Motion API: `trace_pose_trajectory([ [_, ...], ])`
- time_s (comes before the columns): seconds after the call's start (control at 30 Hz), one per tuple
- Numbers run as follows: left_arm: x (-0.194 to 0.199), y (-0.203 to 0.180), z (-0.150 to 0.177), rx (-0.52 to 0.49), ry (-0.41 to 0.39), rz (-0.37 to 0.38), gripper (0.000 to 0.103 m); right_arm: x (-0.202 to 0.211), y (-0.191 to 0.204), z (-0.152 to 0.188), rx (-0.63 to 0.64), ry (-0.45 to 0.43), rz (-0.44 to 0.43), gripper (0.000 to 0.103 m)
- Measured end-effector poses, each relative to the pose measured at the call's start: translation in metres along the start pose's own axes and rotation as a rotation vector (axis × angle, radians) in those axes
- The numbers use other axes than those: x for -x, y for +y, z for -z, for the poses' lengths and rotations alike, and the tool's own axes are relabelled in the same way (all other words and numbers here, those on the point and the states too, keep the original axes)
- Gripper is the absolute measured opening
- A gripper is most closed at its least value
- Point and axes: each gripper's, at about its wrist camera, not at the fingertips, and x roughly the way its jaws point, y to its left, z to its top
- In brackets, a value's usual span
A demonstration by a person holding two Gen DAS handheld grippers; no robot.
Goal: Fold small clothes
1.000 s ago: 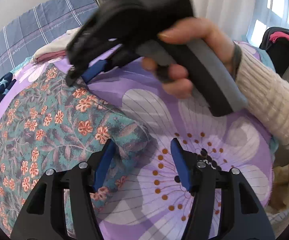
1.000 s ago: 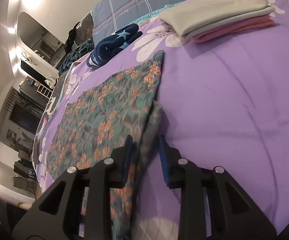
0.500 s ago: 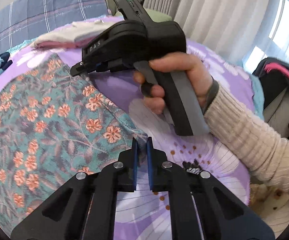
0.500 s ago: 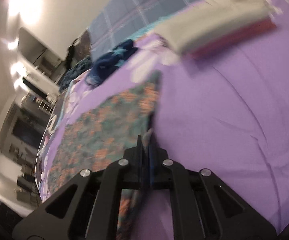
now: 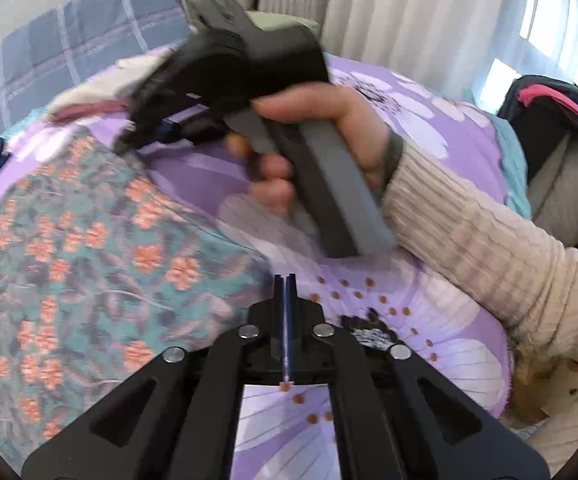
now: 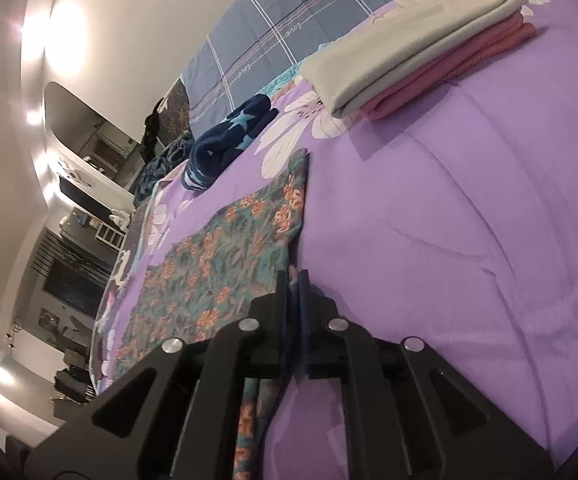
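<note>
A teal garment with orange flowers (image 5: pixel 89 260) lies flat on the purple flowered bedspread (image 5: pixel 409 340). My left gripper (image 5: pixel 285 278) is shut at the garment's near corner, where the cloth's edge meets its tips. In the right wrist view the same garment (image 6: pixel 225 276) runs up between the blue pads of my right gripper (image 6: pixel 293 276). Those jaws are opening slightly with the hem still between them. From the left wrist view, the right gripper (image 5: pixel 129 142) looks blurred, held by a hand (image 5: pixel 329 120) in a cream ribbed sleeve (image 5: pixel 489 248).
A folded stack, pale grey-green on pink (image 6: pixel 421 48), sits at the far side of the bedspread (image 6: pixel 449 240). A rolled navy garment with stars (image 6: pixel 225 144) lies beyond the floral one. A black bag with pink trim (image 5: pixel 549 120) stands off the bed at right.
My left jaws went from wide apart to shut at the garment's corner. My right jaws closed on the garment's edge. The hand with the right gripper shifted a little.
</note>
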Motion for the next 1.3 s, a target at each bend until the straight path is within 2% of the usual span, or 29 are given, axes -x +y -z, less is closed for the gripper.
trace_pose_trajectory([
  [0.03, 0.003, 0.001, 0.0, -0.004, -0.01, -0.019, 0.021, 0.001, -0.001, 0.0, -0.004, 0.004, -0.022, 0.018],
  [0.07, 0.004, 0.0, 0.0, -0.014, -0.013, -0.027, 0.028, 0.002, -0.001, -0.001, -0.003, 0.008, -0.041, 0.022],
  [0.17, -0.003, -0.005, -0.001, -0.051, 0.002, -0.059, 0.039, 0.0, 0.005, 0.001, 0.036, 0.023, -0.033, 0.029],
  [0.23, -0.007, -0.009, -0.003, -0.059, 0.006, -0.088, 0.042, -0.001, 0.01, 0.003, 0.066, 0.027, -0.011, 0.031],
  [0.3, -0.005, -0.01, -0.007, -0.056, -0.01, -0.084, 0.044, -0.002, 0.013, 0.006, 0.089, 0.029, -0.004, 0.033],
  [0.37, -0.003, -0.01, -0.011, -0.062, -0.017, -0.106, 0.049, -0.003, 0.013, 0.007, 0.092, 0.031, -0.008, 0.035],
  [0.5, -0.004, 0.001, -0.01, -0.068, -0.014, -0.226, 0.054, -0.003, 0.011, 0.008, 0.088, 0.033, -0.016, 0.035],
  [0.6, -0.007, 0.012, -0.011, -0.014, -0.004, -0.194, 0.054, -0.003, 0.011, 0.007, 0.092, 0.033, -0.013, 0.035],
  [0.63, -0.007, 0.013, -0.011, -0.015, -0.002, -0.182, 0.053, -0.004, 0.012, 0.007, 0.095, 0.034, -0.011, 0.035],
  [0.73, -0.01, 0.014, -0.015, -0.022, 0.005, -0.145, 0.034, -0.005, 0.012, 0.007, 0.103, 0.034, -0.007, 0.035],
  [0.93, -0.016, 0.006, -0.031, -0.019, 0.003, -0.169, 0.033, -0.004, 0.013, 0.008, 0.105, 0.034, -0.01, 0.035],
  [0.97, -0.019, 0.006, -0.032, -0.019, 0.016, -0.172, 0.029, -0.004, 0.013, 0.008, 0.104, 0.035, -0.013, 0.035],
  [1.03, -0.024, 0.009, -0.029, -0.007, 0.039, -0.143, 0.007, -0.004, 0.013, 0.007, 0.104, 0.037, -0.019, 0.035],
  [1.17, -0.015, 0.022, -0.026, 0.069, 0.021, -0.042, 0.006, -0.005, 0.012, 0.004, 0.093, 0.043, -0.028, 0.035],
  [1.3, -0.016, 0.015, -0.025, 0.052, 0.024, -0.047, 0.006, -0.013, 0.01, -0.002, 0.069, 0.052, -0.025, 0.035],
])
